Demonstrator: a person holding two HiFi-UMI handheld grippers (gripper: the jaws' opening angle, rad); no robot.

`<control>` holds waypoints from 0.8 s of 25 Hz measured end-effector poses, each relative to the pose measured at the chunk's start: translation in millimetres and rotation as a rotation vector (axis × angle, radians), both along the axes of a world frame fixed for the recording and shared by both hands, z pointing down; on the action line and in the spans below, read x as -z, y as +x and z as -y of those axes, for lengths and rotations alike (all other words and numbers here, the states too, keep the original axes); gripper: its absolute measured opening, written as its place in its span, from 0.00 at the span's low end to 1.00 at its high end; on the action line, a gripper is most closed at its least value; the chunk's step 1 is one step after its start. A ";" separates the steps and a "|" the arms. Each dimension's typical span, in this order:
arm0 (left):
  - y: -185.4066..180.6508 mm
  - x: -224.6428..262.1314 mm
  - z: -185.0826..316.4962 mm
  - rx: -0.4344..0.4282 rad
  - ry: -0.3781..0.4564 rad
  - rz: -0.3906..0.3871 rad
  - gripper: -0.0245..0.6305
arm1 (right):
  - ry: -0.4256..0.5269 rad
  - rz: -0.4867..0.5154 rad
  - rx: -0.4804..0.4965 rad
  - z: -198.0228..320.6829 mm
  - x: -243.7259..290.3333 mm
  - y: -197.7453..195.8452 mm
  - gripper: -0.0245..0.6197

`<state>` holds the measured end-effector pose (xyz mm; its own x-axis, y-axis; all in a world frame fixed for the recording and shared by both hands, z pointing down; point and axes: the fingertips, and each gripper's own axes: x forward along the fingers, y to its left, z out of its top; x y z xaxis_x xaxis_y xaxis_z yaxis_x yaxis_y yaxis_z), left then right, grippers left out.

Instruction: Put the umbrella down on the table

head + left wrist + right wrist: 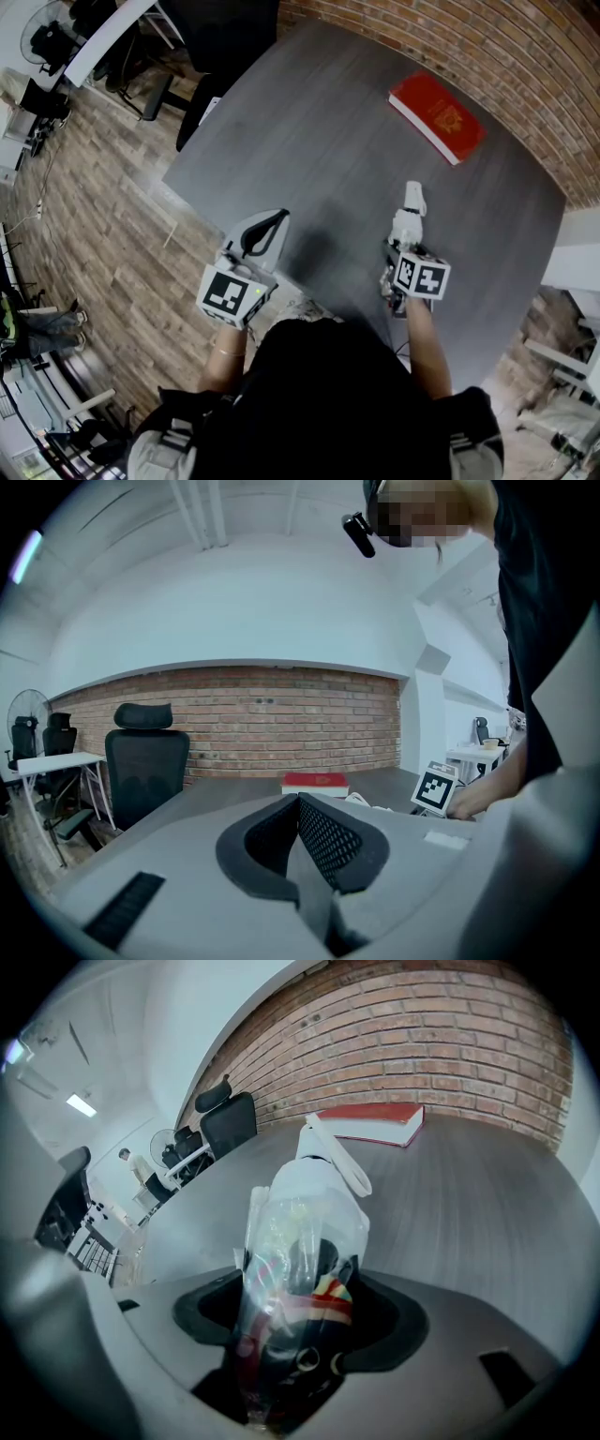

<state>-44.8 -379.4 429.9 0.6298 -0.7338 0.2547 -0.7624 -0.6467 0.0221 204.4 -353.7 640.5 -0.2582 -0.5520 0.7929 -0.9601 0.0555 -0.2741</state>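
Right tongs (300, 1312) seemingly clamp umbrella (305, 1208).

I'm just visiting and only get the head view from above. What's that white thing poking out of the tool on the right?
Observer: The right gripper view shows that it's a folded umbrella inside a clear plastic sleeve. Red and yellow stripes show through the plastic.
Visitor: Is it really being held, or just lying there?
Observer: It's held. The right gripper has its jaws closed on the sleeved umbrella.
Visitor: And the tool on the other side?
Observer: In the left gripper view, the left gripper has its jaws together with nothing between them.
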 end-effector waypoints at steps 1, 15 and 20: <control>-1.1 0.6 0.0 0.001 0.006 0.000 0.03 | 0.000 -0.001 -0.001 0.4 -0.6 0.2 0.51; -14.2 3.5 -2.2 0.010 0.035 -0.003 0.03 | -0.029 -0.019 -0.011 1.6 -8.9 -1.5 0.53; -16.0 3.1 -3.4 0.011 0.036 -0.001 0.03 | -0.032 -0.021 -0.009 2.3 -9.3 -2.4 0.53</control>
